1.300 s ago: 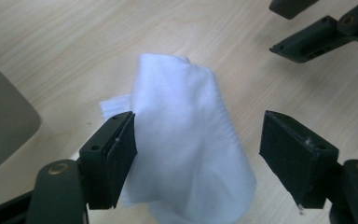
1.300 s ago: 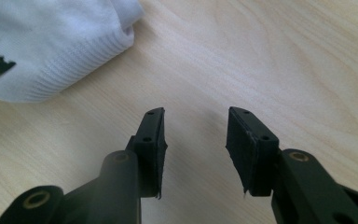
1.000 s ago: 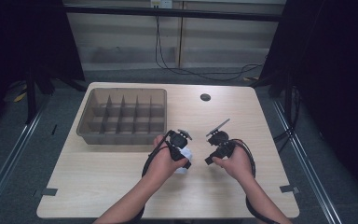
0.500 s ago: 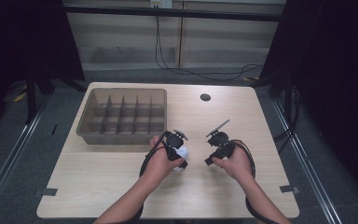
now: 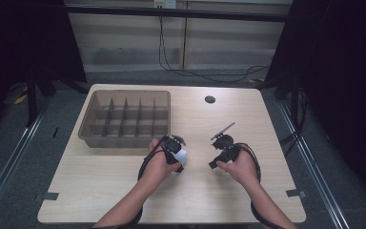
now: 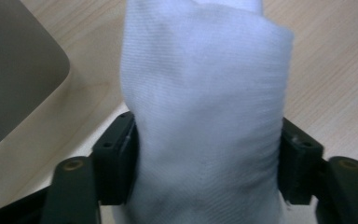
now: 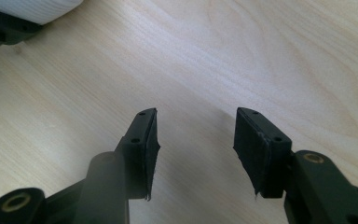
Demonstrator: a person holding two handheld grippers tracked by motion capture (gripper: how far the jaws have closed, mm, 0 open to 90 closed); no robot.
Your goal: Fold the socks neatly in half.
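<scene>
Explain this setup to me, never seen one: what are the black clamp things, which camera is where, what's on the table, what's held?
No robot here: a person holds a two-jaw gripper in each hand. The high view looks down on the wooden table from above the person's side, with the left gripper and the right gripper near the middle. The other two views come from a camera riding on each gripper, looking along its black jaws.

On the table stand a grey divided tray, its compartments apparently empty, and a small dark round spot near the far edge; what it is I cannot tell.

In the left gripper view, the jaws have just been closing and press a white cloth from both sides. The right gripper's jaws have just been opening, with only bare table between them.
</scene>
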